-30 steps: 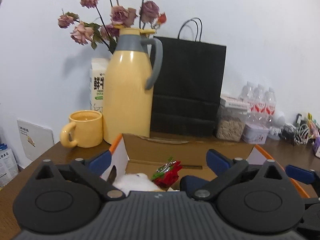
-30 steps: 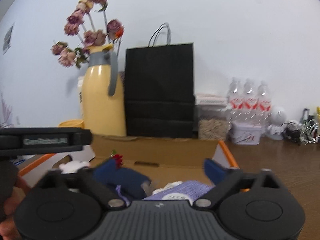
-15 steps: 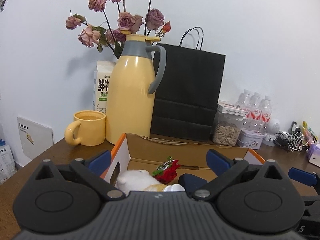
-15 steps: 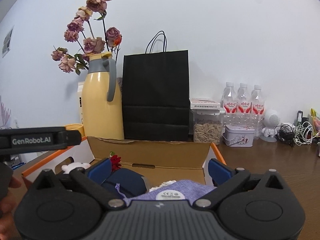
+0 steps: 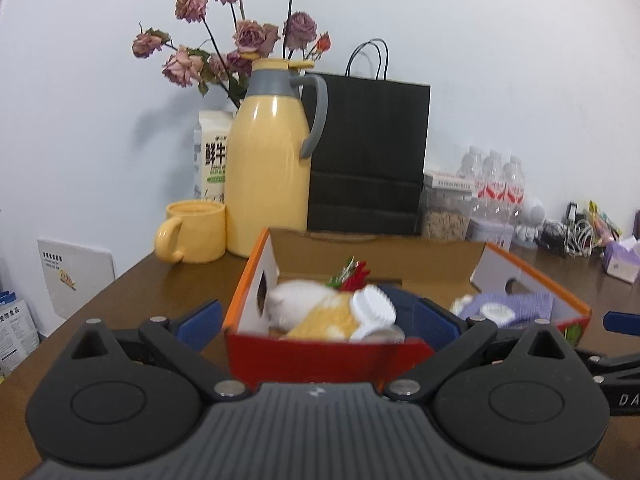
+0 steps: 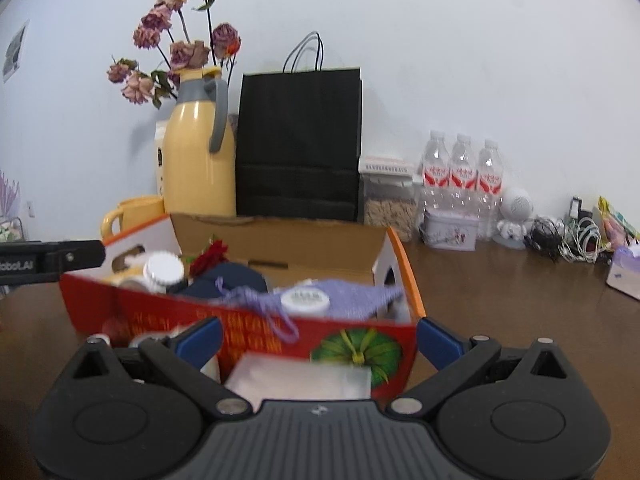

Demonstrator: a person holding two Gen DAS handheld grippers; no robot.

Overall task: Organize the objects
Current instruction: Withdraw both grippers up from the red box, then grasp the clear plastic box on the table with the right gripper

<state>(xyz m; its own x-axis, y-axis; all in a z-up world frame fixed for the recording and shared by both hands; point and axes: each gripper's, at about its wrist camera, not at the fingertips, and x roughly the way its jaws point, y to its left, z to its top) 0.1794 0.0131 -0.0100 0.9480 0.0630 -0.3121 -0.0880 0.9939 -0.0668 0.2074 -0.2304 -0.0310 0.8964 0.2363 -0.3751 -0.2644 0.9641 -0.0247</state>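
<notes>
Where the left gripper (image 5: pixel 318 318) sits at six o'clock in its own view, its blue-tipped fingers (image 5: pixel 200 316) are spread wide and hold nothing, the near red wall of the cardboard box (image 5: pixel 320 356) lying between them. Inside the box lie a white plush toy (image 5: pixel 296 300) at the ten o'clock corner, a white ruffled cap (image 5: pixel 374 310) beside it, a red flower (image 5: pixel 354 276) toward twelve, a dark blue cloth (image 5: pixel 404 300) in the middle and a purple knit piece (image 5: pixel 520 306) at three o'clock. From the right camera, the right gripper (image 6: pixel 318 338) is likewise splayed and empty, facing the box's long red side (image 6: pixel 168 312), which bears a green pumpkin picture (image 6: pixel 356 350); only this view shows that print, a pale blurred sheet (image 6: pixel 300 376) lying before the box, and a round white lid (image 6: pixel 306 300) resting on the purple knit. Behind the box, on the brown table (image 5: pixel 168 280), stand a yellow mug (image 5: pixel 196 232) at ten o'clock, a yellow jug (image 5: pixel 268 176) with dried roses (image 5: pixel 240 36) behind it, a milk carton (image 5: pixel 214 156) that the left view shows plainly, and a black paper bag (image 6: pixel 298 144) at twelve. Toward two o'clock are a seed jar (image 6: pixel 386 200), three water bottles (image 6: pixel 462 176), a small tin (image 6: pixel 450 230) and tangled cables (image 6: pixel 572 238).
</notes>
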